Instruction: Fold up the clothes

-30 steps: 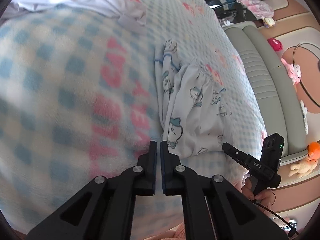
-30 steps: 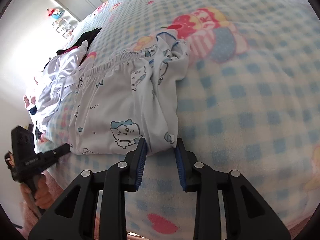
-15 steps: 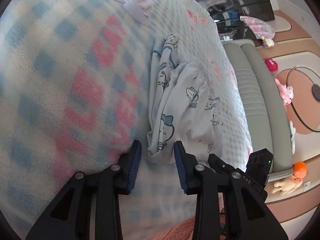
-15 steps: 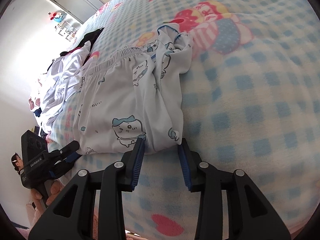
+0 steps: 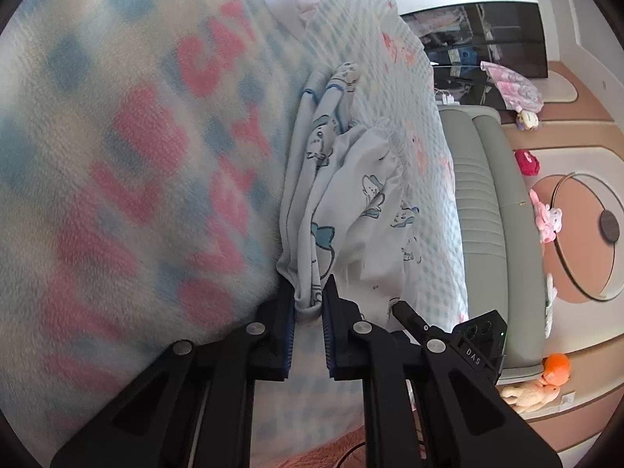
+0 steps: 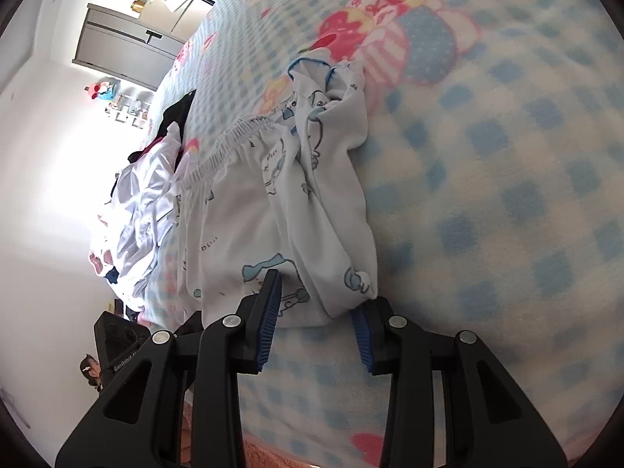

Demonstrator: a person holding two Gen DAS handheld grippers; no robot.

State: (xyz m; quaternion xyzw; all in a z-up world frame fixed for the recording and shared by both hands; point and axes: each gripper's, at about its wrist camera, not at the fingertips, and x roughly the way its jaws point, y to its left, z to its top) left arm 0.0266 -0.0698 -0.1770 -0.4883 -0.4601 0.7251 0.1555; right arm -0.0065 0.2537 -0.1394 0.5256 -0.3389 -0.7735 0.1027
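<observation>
Printed shorts [image 6: 280, 210], white w/ small blue cartoon figures, are lying bunched on the checked blanket [image 6: 507, 179] of the bed, near its near edge, elastic waistband to the left in the right wrist view and the leg hems pointing far. A heap of other clothes [image 6: 140, 210] is sitting further left.

Risks: the left hand-held gripper [image 5: 308, 304] is closing on a thick rolled corner, several layers at once. If only the outer layer is biting, the inner ones are prob going to slide out on a lift and the fold is going skew. The blanket is soft and just beside the jaws, so it could be getting pinched in too and dragged along. On the other side the right hand-held gripper [image 6: 316, 312] is straddling a wide wad; closing there may be catching only part of it, leaving the two corners uneven.

Pose: left hand-held gripper is coming in low along the bed, jaws narrow and pressing on the fabric roll, apparently clamped on it. Right hand-held gripper is also lying low at the near edge, jaws apart, fabric between them but not squeezed. Both are pointing away from the person.
</observation>
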